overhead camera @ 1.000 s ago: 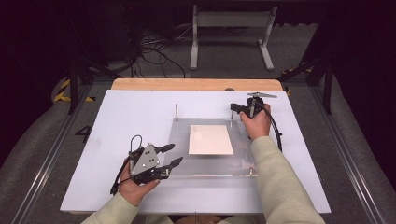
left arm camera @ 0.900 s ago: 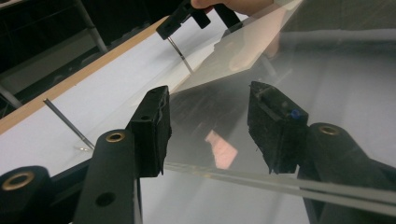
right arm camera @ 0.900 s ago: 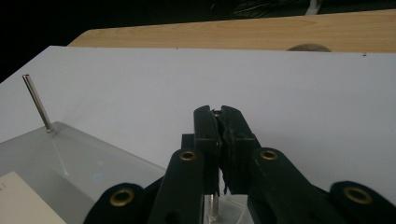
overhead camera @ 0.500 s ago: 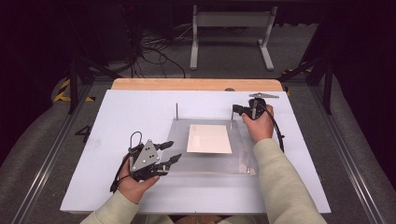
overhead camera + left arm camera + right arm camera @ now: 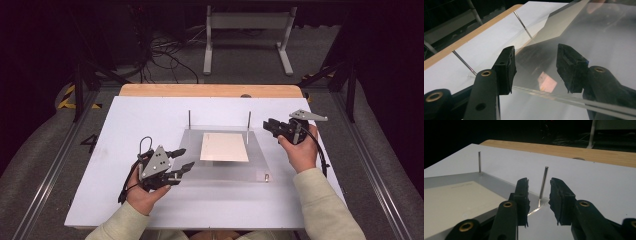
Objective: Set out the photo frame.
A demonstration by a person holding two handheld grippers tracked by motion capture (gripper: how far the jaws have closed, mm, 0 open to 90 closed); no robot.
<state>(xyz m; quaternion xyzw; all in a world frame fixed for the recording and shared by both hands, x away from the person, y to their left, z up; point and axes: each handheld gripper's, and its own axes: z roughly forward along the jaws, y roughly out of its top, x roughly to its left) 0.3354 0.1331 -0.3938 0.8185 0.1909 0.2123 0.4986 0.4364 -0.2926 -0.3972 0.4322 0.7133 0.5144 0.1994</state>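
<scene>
right gripper (image 5: pixel 538 192) jaws flank pin (image 5: pixel 543 185) | left gripper (image 5: pixel 535 70) gaping (over clear plate (image 5: pixel 599 45))

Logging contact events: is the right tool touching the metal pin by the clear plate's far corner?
Apart. In the right gripper view the metal pin stands beyond the open right tool, visible through the gap between its jaws, neither closed on it.

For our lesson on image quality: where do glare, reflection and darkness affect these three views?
High view: surroundings dark, white table brightly lit. Left gripper view: clear acrylic plate hazy with glare, reflecting the jaws. Right gripper view: black background, thin metal pin sharp between the jaws.
</scene>
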